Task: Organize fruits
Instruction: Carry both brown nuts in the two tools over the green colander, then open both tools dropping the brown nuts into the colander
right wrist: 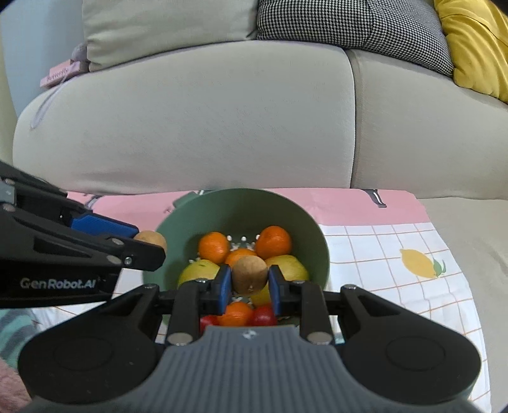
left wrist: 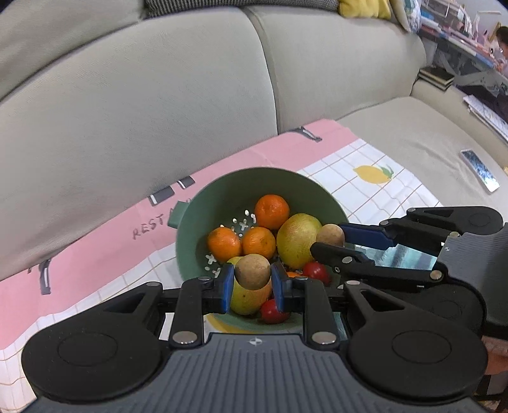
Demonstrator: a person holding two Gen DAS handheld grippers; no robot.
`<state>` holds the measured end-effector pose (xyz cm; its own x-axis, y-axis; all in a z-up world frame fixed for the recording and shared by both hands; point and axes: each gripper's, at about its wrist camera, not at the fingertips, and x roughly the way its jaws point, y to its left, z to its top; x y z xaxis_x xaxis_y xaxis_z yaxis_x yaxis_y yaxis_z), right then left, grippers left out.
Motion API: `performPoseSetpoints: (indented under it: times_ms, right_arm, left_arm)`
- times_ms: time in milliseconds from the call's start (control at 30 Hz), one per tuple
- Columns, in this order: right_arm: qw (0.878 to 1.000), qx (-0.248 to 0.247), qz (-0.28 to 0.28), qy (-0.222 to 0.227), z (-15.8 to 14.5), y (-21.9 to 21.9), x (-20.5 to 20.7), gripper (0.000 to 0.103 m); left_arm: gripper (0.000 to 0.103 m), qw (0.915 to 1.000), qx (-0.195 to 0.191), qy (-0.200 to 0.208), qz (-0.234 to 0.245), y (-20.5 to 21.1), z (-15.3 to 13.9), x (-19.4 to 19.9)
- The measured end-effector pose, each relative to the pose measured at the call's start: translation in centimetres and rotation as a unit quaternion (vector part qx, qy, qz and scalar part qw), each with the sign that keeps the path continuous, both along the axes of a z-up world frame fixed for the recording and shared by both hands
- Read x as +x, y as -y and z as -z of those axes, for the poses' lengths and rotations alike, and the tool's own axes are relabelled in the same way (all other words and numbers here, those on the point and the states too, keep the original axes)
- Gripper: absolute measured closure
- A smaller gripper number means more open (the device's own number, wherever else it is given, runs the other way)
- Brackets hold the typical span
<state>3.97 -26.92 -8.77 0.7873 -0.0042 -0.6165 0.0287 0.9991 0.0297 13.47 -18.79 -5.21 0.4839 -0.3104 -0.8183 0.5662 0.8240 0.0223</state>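
Observation:
A green colander bowl (left wrist: 241, 173) (right wrist: 241, 194) stands on a pink checked cloth and holds several oranges (left wrist: 271, 211) (right wrist: 273, 242), yellow fruits (left wrist: 297, 240) (right wrist: 198, 270) and red tomatoes (left wrist: 274, 311) (right wrist: 263, 316). My left gripper (left wrist: 252, 281) (right wrist: 149, 244) is shut on a small round brown fruit (left wrist: 252, 270) (right wrist: 153, 238), hovering over the bowl's near side. My right gripper (right wrist: 249, 281) (left wrist: 328, 237) is shut on a second brown fruit (right wrist: 249, 271) (left wrist: 330, 233), above the bowl's right part. The two grippers sit close together, both tilted down toward the bowl.
The cloth (left wrist: 95, 254) (right wrist: 381, 247), printed with lemons, lies on a beige sofa seat, with the sofa back (left wrist: 158, 111) (right wrist: 190, 127) right behind the bowl. A flat shiny device (left wrist: 479, 170) lies on the seat to the right. Cushions (right wrist: 349, 25) rest on top.

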Motion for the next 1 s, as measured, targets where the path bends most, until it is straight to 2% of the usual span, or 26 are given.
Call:
performPoseSetpoints:
  times_ms: [300,667,1000]
  right_arm:
    - [0.999,-0.039,-0.007,-0.022,2.1,0.4,2.5,0.081]
    - [0.998,-0.037,-0.015,-0.055,4.1,0.4,3.8,0.081]
    - [0.996,-0.051,-0.026,-0.072,4.7,-0.2,4.4,0.080]
  left_arm:
    - [0.075,0.9991,0.024,-0.034,-0.004,1.5,2.9,2.6]
    - [0.075,0.9973,0.039,-0.062,-0.009,1.5,5.4,4.2]
    - [0.070,0.9958,0.023,-0.085,-0.025,0.2,6.3,5.2]
